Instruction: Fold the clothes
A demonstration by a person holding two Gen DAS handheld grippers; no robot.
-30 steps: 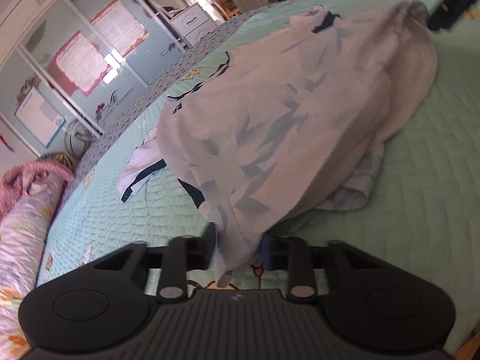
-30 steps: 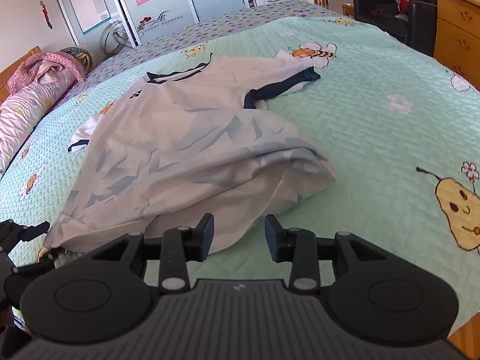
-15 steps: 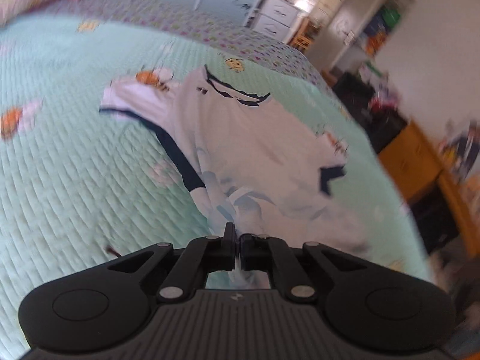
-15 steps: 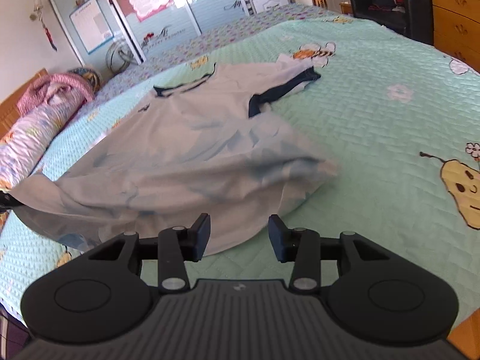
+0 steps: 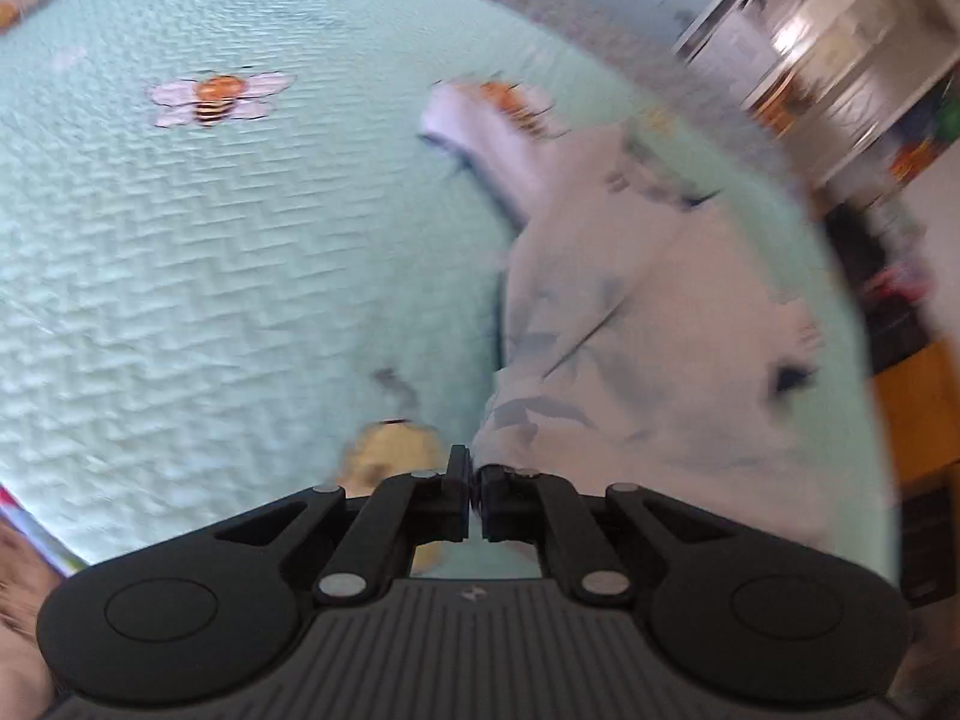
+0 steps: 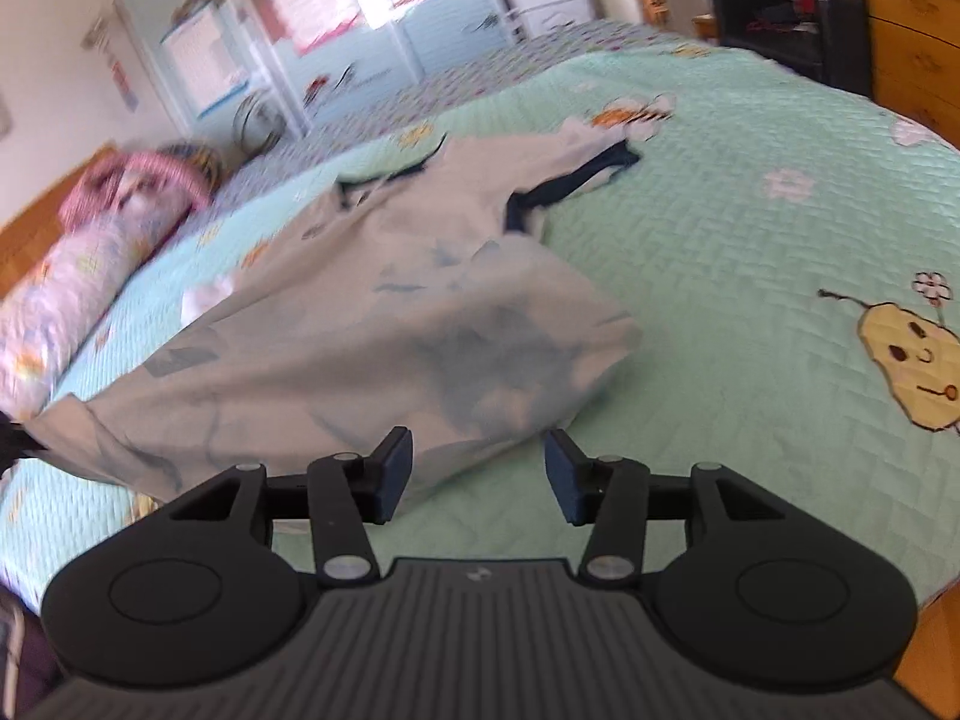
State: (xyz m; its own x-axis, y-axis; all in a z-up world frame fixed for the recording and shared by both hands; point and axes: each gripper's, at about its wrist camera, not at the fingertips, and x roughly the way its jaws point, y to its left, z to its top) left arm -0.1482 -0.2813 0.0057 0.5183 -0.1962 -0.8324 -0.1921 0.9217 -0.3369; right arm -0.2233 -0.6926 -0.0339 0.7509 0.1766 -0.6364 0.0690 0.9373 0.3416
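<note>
We see the left gripper (image 5: 474, 501) with its jaws pinched nearly together on a thin edge of the shirt (image 5: 648, 324), the hem corner caught between the pads. From that pinch the pale fabric runs up and away to the right in the left wrist view, blurred, one sleeve (image 5: 480, 132) with dark trim lying out flat on the quilt (image 5: 180, 252).

Right gripper (image 6: 477, 471): jaws are opening, standing at a middling gap, nothing between them. Its fingertips (image 6: 393, 465) sit just in front of the shirt's near edge; the left one overlaps the cloth in the picture, and we cannot tell if it touches.

In the right wrist view the shirt (image 6: 420, 312) lies on the mint-green quilt (image 6: 750, 276), collar end far, hem end near, its left hem corner lifted and stretched toward the frame's left edge. A dark-trimmed sleeve (image 6: 576, 180) points right near a bee print (image 6: 630, 111). A pear print (image 6: 912, 360) is well apart on the right.

Rolled pink bedding (image 6: 90, 264) lies along the far left. A wooden dresser (image 6: 912, 24) stands at the right.
</note>
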